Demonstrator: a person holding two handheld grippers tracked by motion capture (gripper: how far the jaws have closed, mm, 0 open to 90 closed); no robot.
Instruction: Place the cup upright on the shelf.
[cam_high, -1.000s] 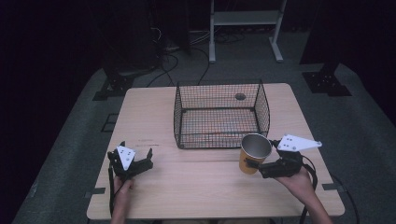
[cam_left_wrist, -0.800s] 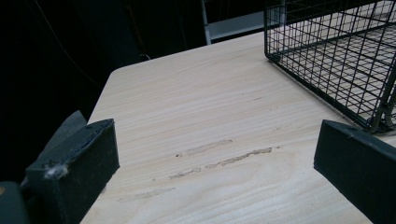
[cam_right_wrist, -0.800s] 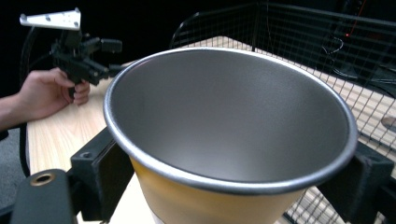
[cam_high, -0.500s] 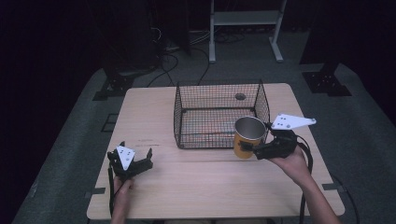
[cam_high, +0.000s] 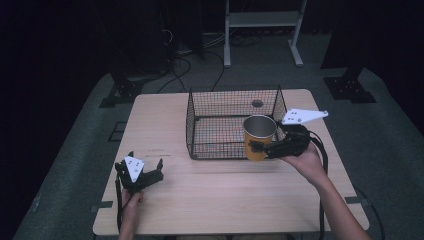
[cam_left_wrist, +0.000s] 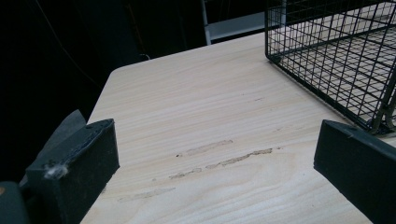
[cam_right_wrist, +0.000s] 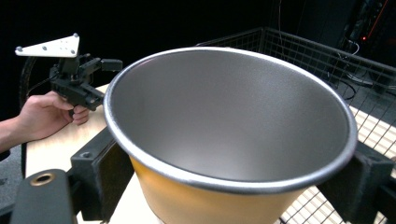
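A yellow cup (cam_high: 259, 139) with a bare metal inside hangs upright in the air at the front right corner of the black wire basket (cam_high: 220, 125). My right gripper (cam_high: 257, 147) is shut on it, one jaw on each side of the yellow wall (cam_right_wrist: 196, 200) below the rim. My left gripper (cam_high: 139, 165) rests near the table's front left, open wide with nothing between its jaws (cam_left_wrist: 215, 163). The right gripper view also shows that left gripper (cam_right_wrist: 77, 79) in a hand beyond the cup.
The basket stands at the middle back of the wooden table (cam_high: 225, 200); its near corner (cam_left_wrist: 336, 60) lies right of my left gripper. A small round dark spot (cam_high: 257, 103) is on the table behind the basket. Stands and cables sit on the dark floor beyond.
My right gripper has risen with the cup and carried it away from the table's front edge, up to the basket's front right corner. The left gripper has stayed put.
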